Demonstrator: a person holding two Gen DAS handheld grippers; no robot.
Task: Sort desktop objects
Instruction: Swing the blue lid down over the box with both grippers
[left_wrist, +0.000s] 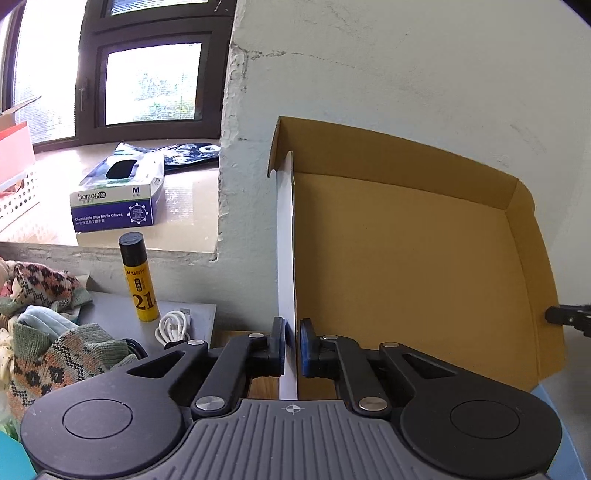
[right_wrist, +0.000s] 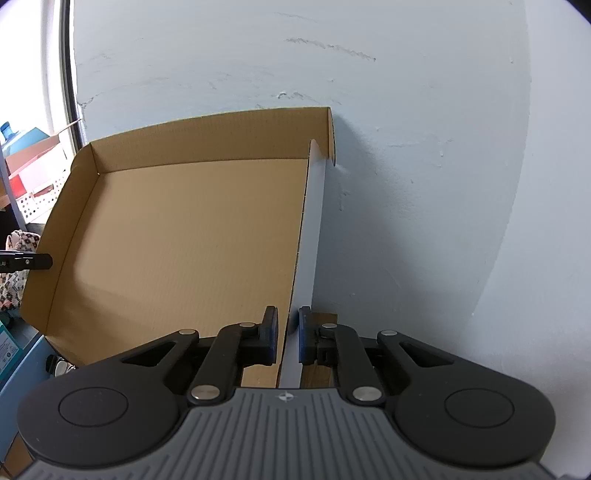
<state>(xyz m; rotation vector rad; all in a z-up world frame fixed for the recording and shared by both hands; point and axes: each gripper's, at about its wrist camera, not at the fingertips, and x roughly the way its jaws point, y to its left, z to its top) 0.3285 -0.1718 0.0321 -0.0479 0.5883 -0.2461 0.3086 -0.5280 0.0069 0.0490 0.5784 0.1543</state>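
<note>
An open cardboard box lid (left_wrist: 406, 258) stands raised against the white wall; it also shows in the right wrist view (right_wrist: 184, 240). My left gripper (left_wrist: 292, 349) is shut on the lid's left side flap, white outside. My right gripper (right_wrist: 287, 338) is shut on the lid's right side flap. The right gripper's tip shows at the lid's right edge in the left wrist view (left_wrist: 565, 317). The left gripper's tip shows at the lid's left edge in the right wrist view (right_wrist: 29, 262). A yellow glue stick (left_wrist: 138, 280) and a coiled white cable (left_wrist: 173, 326) sit on the grey desk at left.
A glove box (left_wrist: 118, 199) lies on the window sill. Patterned knitted clothes (left_wrist: 48, 332) are piled at the left. A perforated white basket (left_wrist: 18, 195) stands at far left. The wall is right behind the lid.
</note>
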